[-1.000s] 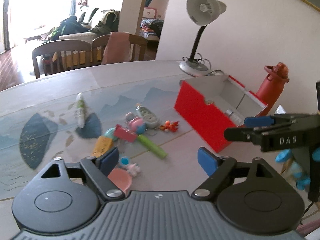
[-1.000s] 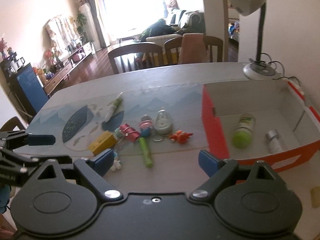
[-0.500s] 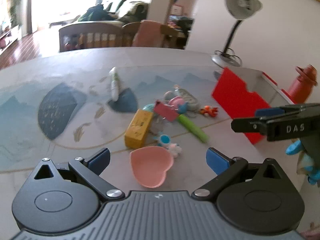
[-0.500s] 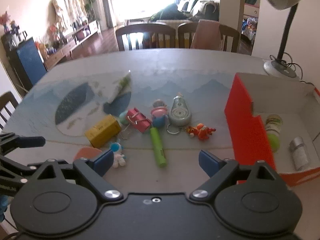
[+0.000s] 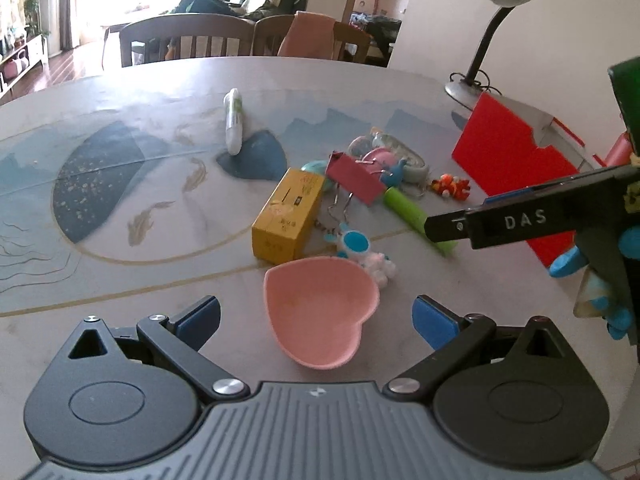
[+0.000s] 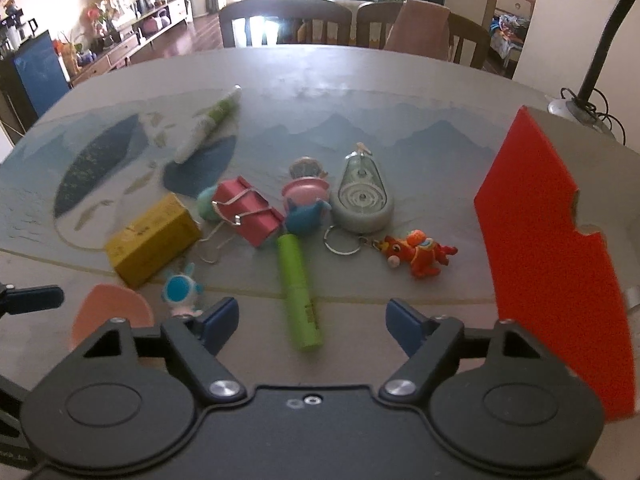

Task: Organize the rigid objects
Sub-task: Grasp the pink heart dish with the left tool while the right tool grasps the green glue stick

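On the patterned surface point(image 5: 120, 128), seen from the left wrist, the left hand-held gripper point(image 5: 316, 316) stood spread wide with nothing gripped; a pink heart-shaped dish point(image 5: 320, 312) lay between its blue pads point(image 5: 430, 318), neither pad touching it. Just beyond the dish sat a small blue-and-white figure point(image 5: 354, 244) and a yellow box point(image 5: 290, 214). Behind those lay a red binder clip point(image 5: 354, 178), a green tube point(image 5: 416, 216) and an orange toy keychain point(image 5: 450, 186), clustered close together. A white-and-green pen point(image 5: 233, 124) lay apart, farther back. The red box point(image 5: 516, 164) stood to the right, with a desk lamp point(image 5: 496, 12) behind it. The right hand-held gripper point(image 5: 504, 220) reached in from the right edge above the green tube's near end.

From the right wrist, the right hand-held gripper point(image 6: 310, 322) was closing, though still fairly wide, and its pads point(image 6: 404, 320) pressed on nothing. The green tube point(image 6: 300, 292) lay lengthwise between them, its near end within the gap. The orange toy keychain point(image 6: 416, 256) lay to the tube's right, a grey teardrop-shaped case point(image 6: 363, 196) behind it, the binder clip point(image 6: 248, 210) and yellow box point(image 6: 154, 234) to the left. The red box's wall point(image 6: 552, 248) rose at the right. The pink dish point(image 6: 112, 312) showed at lower left, partly hidden.
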Action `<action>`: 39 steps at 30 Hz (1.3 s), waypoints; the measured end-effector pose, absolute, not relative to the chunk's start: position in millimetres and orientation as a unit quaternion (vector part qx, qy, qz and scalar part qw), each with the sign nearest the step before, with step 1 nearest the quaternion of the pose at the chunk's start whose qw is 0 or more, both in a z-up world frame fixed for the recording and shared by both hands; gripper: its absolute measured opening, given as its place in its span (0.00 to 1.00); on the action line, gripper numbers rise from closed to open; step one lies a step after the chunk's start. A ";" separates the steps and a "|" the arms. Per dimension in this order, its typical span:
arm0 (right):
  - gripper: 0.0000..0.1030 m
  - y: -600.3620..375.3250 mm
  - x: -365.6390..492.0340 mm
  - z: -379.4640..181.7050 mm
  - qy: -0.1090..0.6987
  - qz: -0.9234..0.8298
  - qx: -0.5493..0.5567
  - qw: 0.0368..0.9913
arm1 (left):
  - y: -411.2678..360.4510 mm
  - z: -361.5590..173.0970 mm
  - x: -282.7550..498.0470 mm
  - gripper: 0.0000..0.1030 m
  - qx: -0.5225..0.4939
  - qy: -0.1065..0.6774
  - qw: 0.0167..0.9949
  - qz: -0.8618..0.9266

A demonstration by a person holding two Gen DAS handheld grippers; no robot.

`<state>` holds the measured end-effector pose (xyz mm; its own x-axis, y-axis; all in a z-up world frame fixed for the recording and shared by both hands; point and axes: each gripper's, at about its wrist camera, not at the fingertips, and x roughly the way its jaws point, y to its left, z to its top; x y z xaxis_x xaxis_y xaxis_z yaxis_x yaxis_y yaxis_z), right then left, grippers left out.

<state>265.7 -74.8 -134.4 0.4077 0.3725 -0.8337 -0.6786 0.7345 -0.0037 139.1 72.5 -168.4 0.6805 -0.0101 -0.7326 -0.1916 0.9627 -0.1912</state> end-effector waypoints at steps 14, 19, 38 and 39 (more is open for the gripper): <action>0.50 -54.1 271.8 -149.1 0.439 0.331 -0.203 0.810 | 72.7 -183.3 144.3 0.98 -0.121 0.394 0.909 0.062; 0.38 -50.3 269.6 -148.8 0.433 0.342 -0.205 0.808 | 68.6 -184.0 146.3 0.81 -0.106 0.391 0.912 0.062; 0.15 -67.1 265.8 -131.2 0.442 0.329 -0.171 0.817 | 66.7 -179.7 147.3 0.65 -0.100 0.391 0.912 0.070; 0.15 -69.2 263.7 -128.3 0.442 0.328 -0.169 0.817 | 66.9 -178.4 146.1 0.65 -0.103 0.389 0.913 0.070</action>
